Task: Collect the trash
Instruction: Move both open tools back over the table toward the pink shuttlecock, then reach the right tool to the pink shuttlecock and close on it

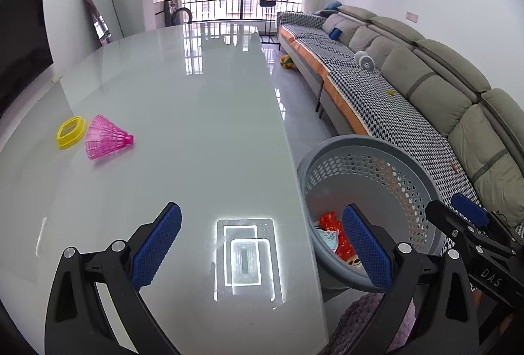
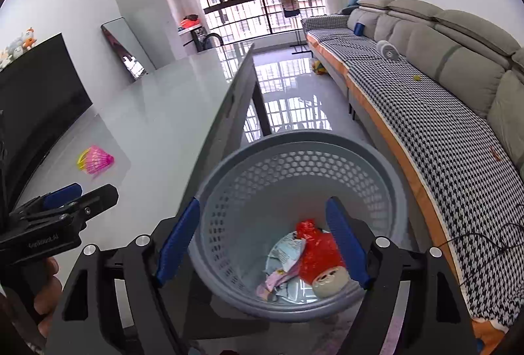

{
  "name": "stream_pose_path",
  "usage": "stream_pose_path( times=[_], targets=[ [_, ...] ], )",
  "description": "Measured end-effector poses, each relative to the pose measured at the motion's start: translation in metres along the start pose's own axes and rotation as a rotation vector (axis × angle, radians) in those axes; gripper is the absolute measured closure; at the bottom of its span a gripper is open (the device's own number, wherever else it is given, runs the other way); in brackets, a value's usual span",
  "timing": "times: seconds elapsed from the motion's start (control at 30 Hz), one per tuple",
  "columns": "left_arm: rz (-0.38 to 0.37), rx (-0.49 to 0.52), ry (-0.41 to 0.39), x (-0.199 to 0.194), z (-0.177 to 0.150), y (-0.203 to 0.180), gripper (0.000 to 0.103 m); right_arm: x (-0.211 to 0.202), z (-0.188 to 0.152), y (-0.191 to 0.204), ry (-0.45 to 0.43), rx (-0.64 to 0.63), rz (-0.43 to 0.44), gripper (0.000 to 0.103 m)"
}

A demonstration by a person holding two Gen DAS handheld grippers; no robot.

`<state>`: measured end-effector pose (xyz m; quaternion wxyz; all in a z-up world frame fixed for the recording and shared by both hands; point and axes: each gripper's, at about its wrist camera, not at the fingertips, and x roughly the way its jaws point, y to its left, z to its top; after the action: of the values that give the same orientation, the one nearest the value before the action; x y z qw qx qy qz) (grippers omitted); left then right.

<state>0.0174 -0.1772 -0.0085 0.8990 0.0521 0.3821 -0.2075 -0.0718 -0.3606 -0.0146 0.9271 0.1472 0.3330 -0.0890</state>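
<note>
Fingers of the left gripper stand spread wide at the bottom of the left wrist view, with nothing between the blue pads; one hangs over the glossy counter, the other over the rim of the grey perforated basket at lower right. Fingers of the right gripper are likewise spread wide and empty, framing the basket from above in the lower centre of the right wrist view. Inside it lie a red plastic wrapper, crumpled paper packets and a round beige piece. On the counter, at the left of the frame, a pink shuttlecock lies touching a yellow ring, well apart from both grippers.
</note>
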Motion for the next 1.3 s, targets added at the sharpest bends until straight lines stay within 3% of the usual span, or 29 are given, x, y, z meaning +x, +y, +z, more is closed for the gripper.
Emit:
stream_pose_path(
  times=[0.3,0.8,1.13,1.3],
  targets=[
    [0.12,-0.092,-0.035,-0.018,-0.01,0.069,0.006,0.018,0.013,0.059,0.004,-0.076,0.096,0.026],
    [0.312,-0.213,-0.063,-0.036,-0.026,0.206,0.006,0.094,0.026,0.216,0.105,-0.34,0.236,0.026],
    [0.371,-0.256,-0.056,-0.03,-0.02,0.268,0.006,0.146,0.036,0.302,0.14,-0.521,0.25,0.026],
    [0.355,-0.27,-0.046,-0.026,-0.022,0.282,0.006,0.179,0.043,0.324,0.189,-0.581,0.232,0.026]
  ],
)
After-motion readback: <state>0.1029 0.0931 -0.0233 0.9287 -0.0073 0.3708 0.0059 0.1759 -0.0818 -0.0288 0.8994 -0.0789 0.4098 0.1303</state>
